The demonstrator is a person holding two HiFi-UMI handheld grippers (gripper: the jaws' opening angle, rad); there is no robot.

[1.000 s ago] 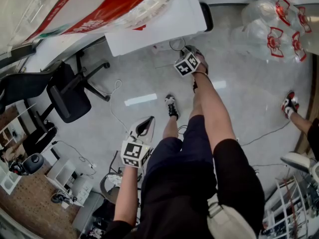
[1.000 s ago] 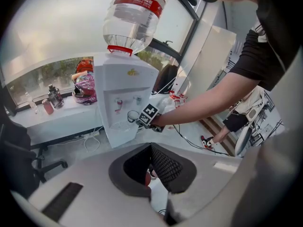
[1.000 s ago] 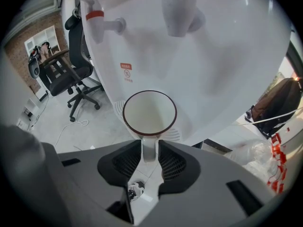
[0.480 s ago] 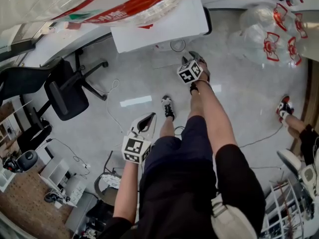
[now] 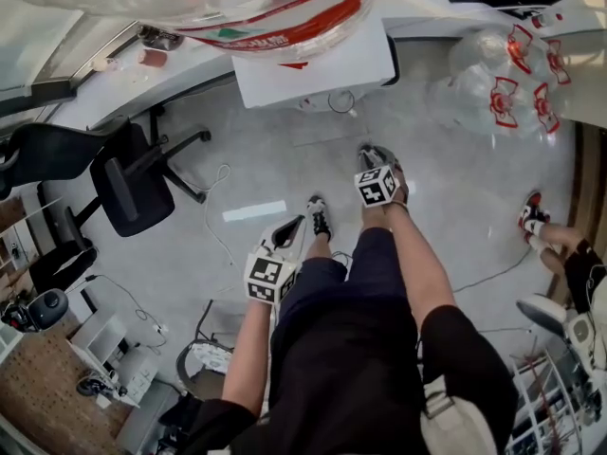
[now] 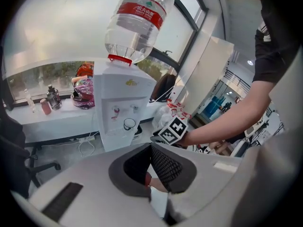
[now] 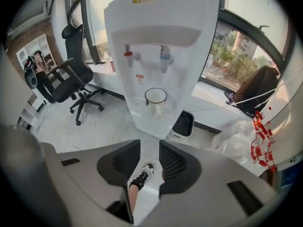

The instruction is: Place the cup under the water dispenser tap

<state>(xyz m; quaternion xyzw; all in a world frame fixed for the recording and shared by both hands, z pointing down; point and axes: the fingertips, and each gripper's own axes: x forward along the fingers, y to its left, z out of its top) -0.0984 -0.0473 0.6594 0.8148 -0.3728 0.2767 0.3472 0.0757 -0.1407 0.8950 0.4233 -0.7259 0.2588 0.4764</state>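
A white water dispenser carries an upturned bottle. A clear cup stands upright on its drip tray, below the blue tap; the left gripper view has this cup too. My right gripper hangs well back from the dispenser, pointing down at the floor. Its jaws are closing with nothing between them; only a shoe shows through the gap. My left gripper stays low on the left, its jaw tips together and empty. From above, the dispenser's top hides the cup.
A black office chair stands to the left. Several empty water bottles lie to the right of the dispenser. A black bin sits at its foot. Cables trail over the floor. Another person's foot is at the right.
My right gripper has drawn back from the dispenser toward the person's body. The left gripper has hardly moved.
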